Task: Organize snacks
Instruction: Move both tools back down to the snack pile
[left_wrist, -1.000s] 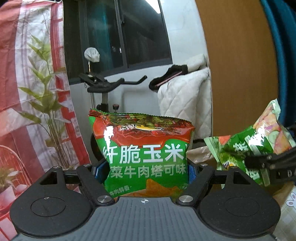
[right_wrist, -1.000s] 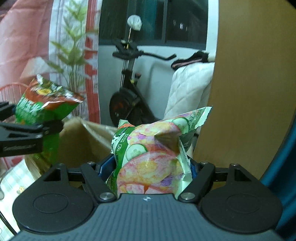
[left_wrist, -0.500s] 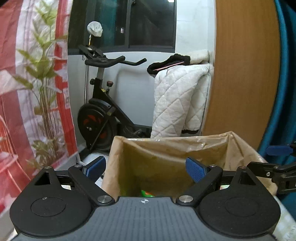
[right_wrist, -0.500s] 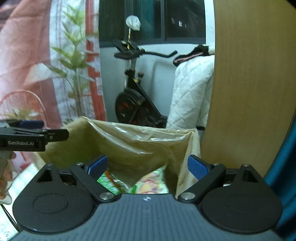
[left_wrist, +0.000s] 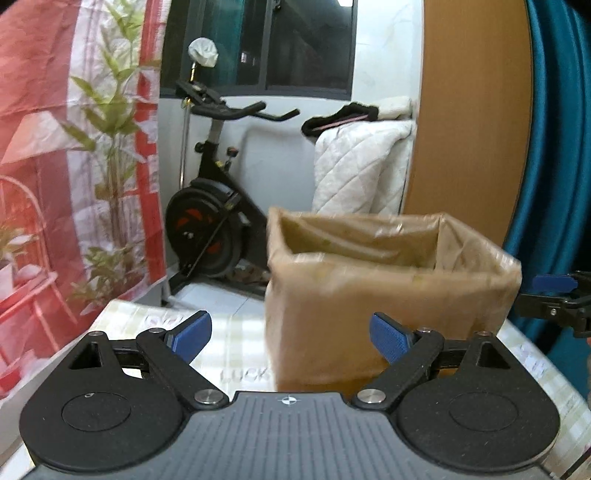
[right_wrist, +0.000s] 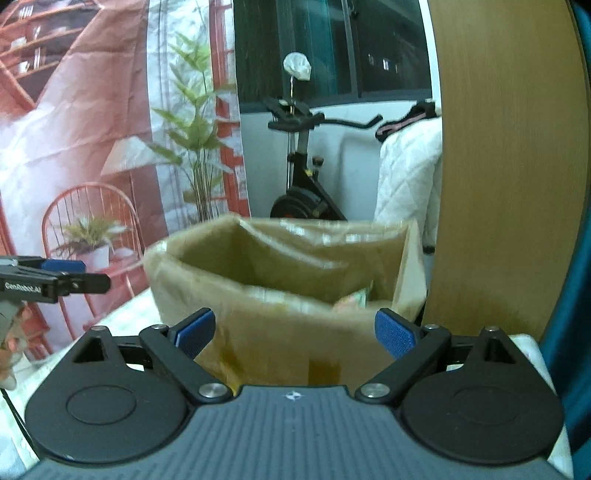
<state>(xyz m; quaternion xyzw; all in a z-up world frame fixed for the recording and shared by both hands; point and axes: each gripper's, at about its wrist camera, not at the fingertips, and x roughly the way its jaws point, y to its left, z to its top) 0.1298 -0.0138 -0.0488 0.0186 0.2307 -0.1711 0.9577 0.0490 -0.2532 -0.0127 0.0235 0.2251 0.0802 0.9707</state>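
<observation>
A brown box lined with a tan plastic bag (left_wrist: 388, 288) stands on a checked tablecloth (left_wrist: 236, 354). My left gripper (left_wrist: 291, 334) hangs open and empty in front of its near wall. My right gripper (right_wrist: 295, 332) is also open and empty, close to the same box (right_wrist: 280, 280). A corner of a snack packet (right_wrist: 354, 299) peeks above the rim inside the box at the right. Each gripper shows at the edge of the other's view: the right one (left_wrist: 554, 295) at far right, the left one (right_wrist: 55, 280) at far left with a hand beneath it.
A wooden panel (right_wrist: 502, 166) rises just right of the box, with a teal curtain (left_wrist: 550, 147) beside it. Behind stand an exercise bike (left_wrist: 218, 206), a white quilt (left_wrist: 358, 166) and a red printed backdrop (left_wrist: 70, 155).
A second ago each gripper was shut on a snack packet above the box. Both let go, the packets dropped into the box, and both grippers pulled back and lower, so the box's outer wall now shows.
</observation>
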